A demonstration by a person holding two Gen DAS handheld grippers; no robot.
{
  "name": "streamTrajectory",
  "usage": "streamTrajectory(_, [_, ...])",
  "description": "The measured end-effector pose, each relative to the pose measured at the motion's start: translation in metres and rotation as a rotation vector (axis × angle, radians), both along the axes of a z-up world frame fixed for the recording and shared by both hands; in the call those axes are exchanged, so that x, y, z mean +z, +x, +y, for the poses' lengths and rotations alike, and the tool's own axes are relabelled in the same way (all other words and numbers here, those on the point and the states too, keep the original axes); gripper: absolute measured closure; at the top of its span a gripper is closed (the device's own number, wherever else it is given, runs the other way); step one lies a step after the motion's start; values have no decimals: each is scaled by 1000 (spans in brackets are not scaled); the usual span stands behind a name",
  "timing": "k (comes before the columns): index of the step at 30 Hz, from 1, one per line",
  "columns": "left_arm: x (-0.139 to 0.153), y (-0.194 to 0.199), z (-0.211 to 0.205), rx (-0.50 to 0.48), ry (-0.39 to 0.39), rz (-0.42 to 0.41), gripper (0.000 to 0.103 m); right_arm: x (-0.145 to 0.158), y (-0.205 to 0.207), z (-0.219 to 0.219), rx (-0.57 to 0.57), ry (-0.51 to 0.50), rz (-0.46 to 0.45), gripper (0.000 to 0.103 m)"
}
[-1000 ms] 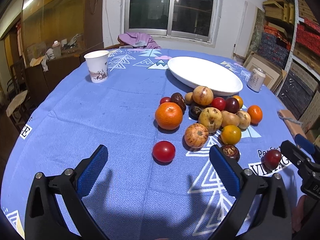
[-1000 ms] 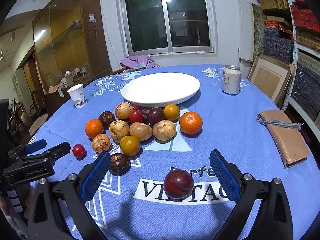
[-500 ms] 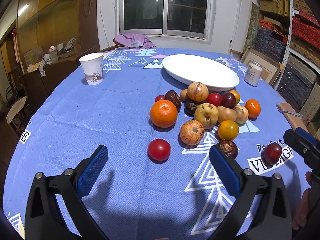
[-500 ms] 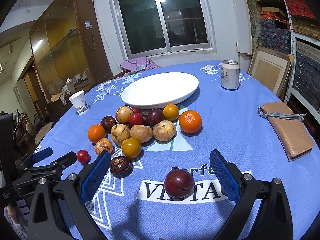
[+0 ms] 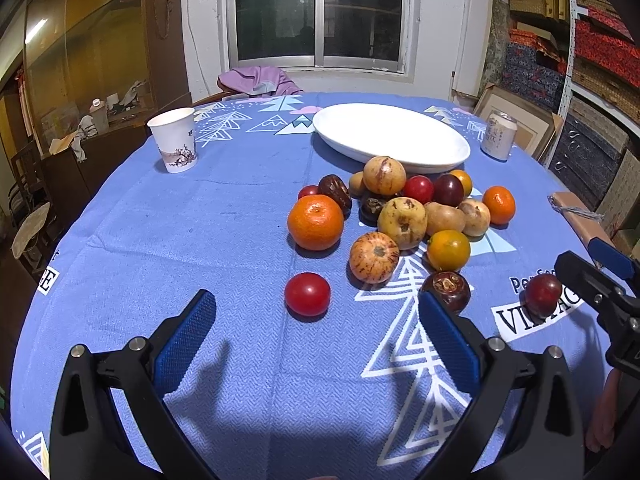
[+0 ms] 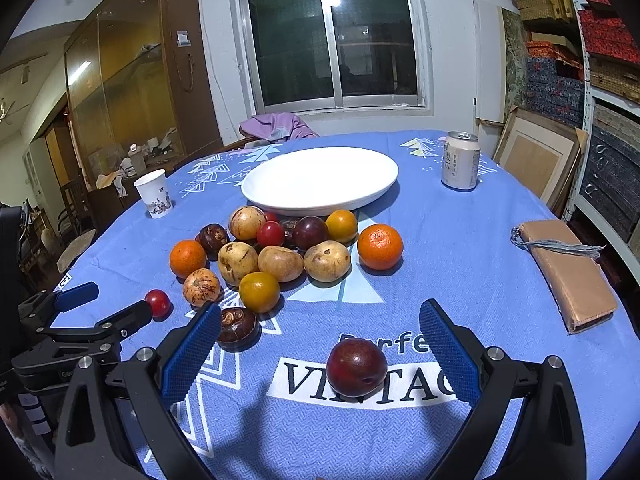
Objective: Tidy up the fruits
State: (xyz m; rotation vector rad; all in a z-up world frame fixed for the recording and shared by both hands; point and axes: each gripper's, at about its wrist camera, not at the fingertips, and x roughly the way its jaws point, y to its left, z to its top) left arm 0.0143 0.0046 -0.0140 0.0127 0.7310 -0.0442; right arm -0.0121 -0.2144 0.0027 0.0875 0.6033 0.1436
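Note:
A heap of mixed fruit (image 5: 404,216) (image 6: 280,256) lies on the blue cloth in front of an empty white plate (image 5: 392,136) (image 6: 320,178). A small red tomato (image 5: 307,294) (image 6: 157,303) lies apart, just ahead of my open, empty left gripper (image 5: 316,344). A dark red plum (image 6: 356,367) (image 5: 543,294) lies apart between the wide-open fingers of my right gripper (image 6: 320,354), untouched. A dark brown fruit (image 6: 237,327) (image 5: 447,290) sits by the right gripper's left finger.
A paper cup (image 5: 174,140) (image 6: 154,194) stands far left. A drink can (image 6: 460,160) (image 5: 498,136) stands far right of the plate. A brown wallet (image 6: 568,268) lies at the right table edge. A chair with purple cloth (image 6: 276,128) stands behind the table.
Both grippers have edged forward and lower toward the table; the tomato and the plum sit nearer their fingers. No fruit has moved. Both grippers stay open.

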Motion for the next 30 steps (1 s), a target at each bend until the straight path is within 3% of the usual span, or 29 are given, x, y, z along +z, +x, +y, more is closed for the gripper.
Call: streamTrajectory(30, [0, 0, -2, -7, 3, 7, 4, -3, 0, 2, 0, -16, 5, 3])
